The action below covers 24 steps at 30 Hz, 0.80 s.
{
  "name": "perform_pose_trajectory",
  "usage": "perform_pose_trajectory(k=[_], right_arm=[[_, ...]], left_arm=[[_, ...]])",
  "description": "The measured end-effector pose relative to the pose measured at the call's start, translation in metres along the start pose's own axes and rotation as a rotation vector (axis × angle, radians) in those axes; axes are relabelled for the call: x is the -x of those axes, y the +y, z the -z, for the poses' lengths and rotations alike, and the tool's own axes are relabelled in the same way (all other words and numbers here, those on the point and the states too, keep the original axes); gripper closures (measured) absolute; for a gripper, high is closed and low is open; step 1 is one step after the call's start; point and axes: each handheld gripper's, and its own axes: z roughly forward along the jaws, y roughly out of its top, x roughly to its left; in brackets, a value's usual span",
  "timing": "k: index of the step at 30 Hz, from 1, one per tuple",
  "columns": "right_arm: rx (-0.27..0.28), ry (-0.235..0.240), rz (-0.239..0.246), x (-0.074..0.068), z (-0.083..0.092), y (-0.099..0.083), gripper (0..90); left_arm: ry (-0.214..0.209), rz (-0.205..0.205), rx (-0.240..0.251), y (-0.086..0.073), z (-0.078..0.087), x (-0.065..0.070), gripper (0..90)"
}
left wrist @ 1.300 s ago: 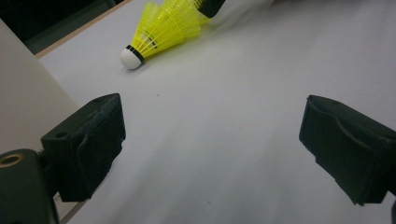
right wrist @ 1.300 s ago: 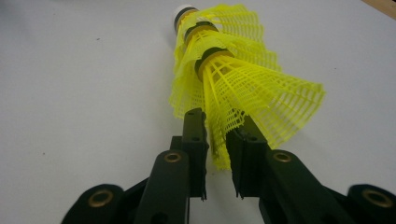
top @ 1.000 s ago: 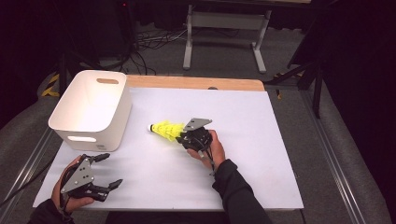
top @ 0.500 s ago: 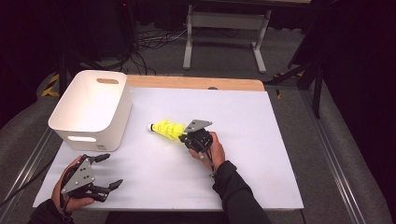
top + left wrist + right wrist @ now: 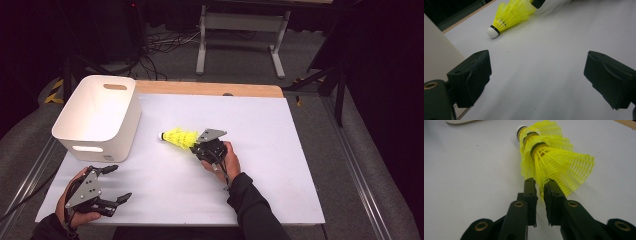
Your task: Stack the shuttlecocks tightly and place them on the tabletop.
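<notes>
A stack of nested yellow shuttlecocks (image 5: 180, 137) lies on its side on the white table cover (image 5: 260, 125), white cork tip toward the bin. My right gripper (image 5: 196, 147) sits at its wide end. In the right gripper view the rim of the outer yellow skirt (image 5: 554, 157) reaches into the narrow gap of the right gripper (image 5: 539, 182), whose jaws have just been opening and stand slightly apart. My left gripper (image 5: 120, 183) rests at the near left corner, wide open and empty (image 5: 536, 72), facing the shuttlecocks (image 5: 511, 12).
A white plastic bin (image 5: 95, 120) with handle slots stands at the table's left, its wall (image 5: 434, 50) close beside my left gripper. A wooden strip (image 5: 210, 89) borders the far edge. Cables and a metal stand lie on the floor beyond.
</notes>
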Motion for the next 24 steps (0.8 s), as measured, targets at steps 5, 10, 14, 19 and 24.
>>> perform_pose_trajectory(k=[5,10,14,19,24], right_arm=[[0.021,-0.003,-0.001,-0.001,0.004,0.001,73.2],[0.045,-0.013,0.003,-0.002,0.012,0.004,69.8],[0.059,-0.025,0.018,-0.004,0.018,0.006,67.2],[0.076,-0.034,0.043,-0.007,0.026,0.008,64.7],[0.102,-0.047,0.060,-0.010,0.037,0.011,61.2]], left_arm=[[0.002,-0.004,0.001,0.000,0.000,0.000,8.3],[-0.001,-0.007,-0.003,0.000,0.000,0.000,8.3],[-0.004,-0.003,-0.004,0.000,-0.001,0.000,8.3],[-0.003,-0.011,-0.008,0.000,-0.001,0.001,8.3],[0.000,-0.009,-0.003,0.000,0.000,0.001,8.3]])
